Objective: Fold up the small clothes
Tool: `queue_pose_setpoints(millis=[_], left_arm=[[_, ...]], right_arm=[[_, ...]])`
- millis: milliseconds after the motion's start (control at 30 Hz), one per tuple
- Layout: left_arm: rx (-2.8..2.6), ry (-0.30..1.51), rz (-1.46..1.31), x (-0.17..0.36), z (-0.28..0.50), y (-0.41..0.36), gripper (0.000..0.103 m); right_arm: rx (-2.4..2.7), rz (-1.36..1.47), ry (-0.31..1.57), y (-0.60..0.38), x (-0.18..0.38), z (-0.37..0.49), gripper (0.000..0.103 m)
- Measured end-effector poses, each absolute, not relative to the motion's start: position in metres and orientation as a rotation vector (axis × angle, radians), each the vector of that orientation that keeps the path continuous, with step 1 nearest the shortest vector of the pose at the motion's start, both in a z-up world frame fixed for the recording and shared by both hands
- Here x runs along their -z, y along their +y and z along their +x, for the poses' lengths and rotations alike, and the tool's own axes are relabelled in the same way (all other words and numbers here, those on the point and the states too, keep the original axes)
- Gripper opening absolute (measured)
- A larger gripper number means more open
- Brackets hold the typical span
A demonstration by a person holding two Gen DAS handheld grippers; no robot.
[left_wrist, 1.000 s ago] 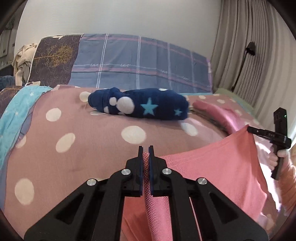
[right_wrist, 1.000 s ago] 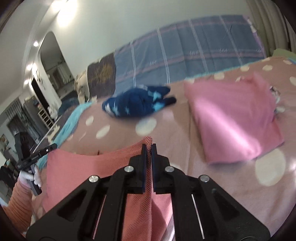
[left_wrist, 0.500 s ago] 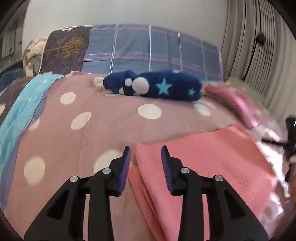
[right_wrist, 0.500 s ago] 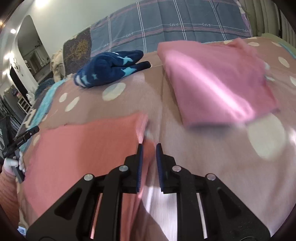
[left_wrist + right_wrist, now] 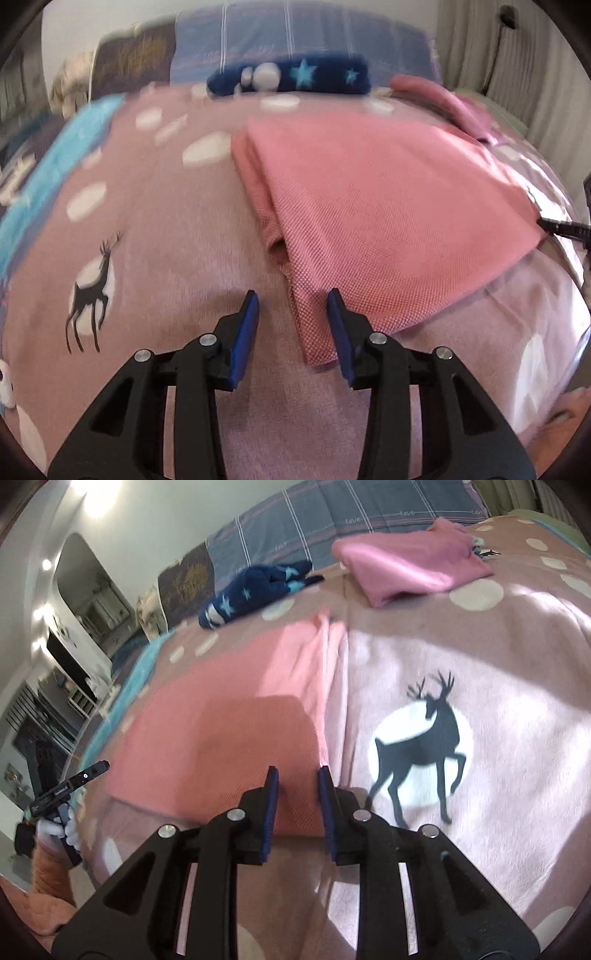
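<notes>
Folded coral cloth [image 5: 373,206] flat on the dotted blanket [image 5: 155,236], near corners just ahead of both grippers. Bare blanket left and right. Left gripper [image 5: 291,317] spread wide, right gripper [image 5: 295,794] parted too, both pinching the cloth a second ago. Pink garment [image 5: 410,566] and navy star bundle [image 5: 255,587] far off, sharper from the right. Deer print [image 5: 421,746] there too.

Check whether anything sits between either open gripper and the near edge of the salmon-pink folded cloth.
Nothing visible does. The left gripper straddles the near corner of the salmon-pink woven cloth, and the right gripper hangs over its other corner; only bare blanket lies around them.
</notes>
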State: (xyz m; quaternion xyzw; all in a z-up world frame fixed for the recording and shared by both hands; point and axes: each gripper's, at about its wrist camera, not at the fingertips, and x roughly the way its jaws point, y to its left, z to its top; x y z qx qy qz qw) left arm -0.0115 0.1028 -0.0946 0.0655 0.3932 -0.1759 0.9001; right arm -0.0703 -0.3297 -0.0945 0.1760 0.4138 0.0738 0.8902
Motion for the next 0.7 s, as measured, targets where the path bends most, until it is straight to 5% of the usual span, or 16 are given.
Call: queue_pose_setpoints(millis=[367,533,700], left_arm=[[0.550,0.641,-0.023,0.029,-0.037,0.075,0.040],[0.548,0.849,0.074,0.081,-0.017,0.031,0.040],[0.567,0.848,0.021,0.091,-0.019,0.041,0.040]], right_arm=[[-0.112,0.301,0.688,-0.301,0.065,-0.100,0.020],[-0.137,0.254,0.710,-0.276,0.070,-0.088,0.018],[-0.069,0.345,0.785,-0.299,0.104,-0.089,0.011]])
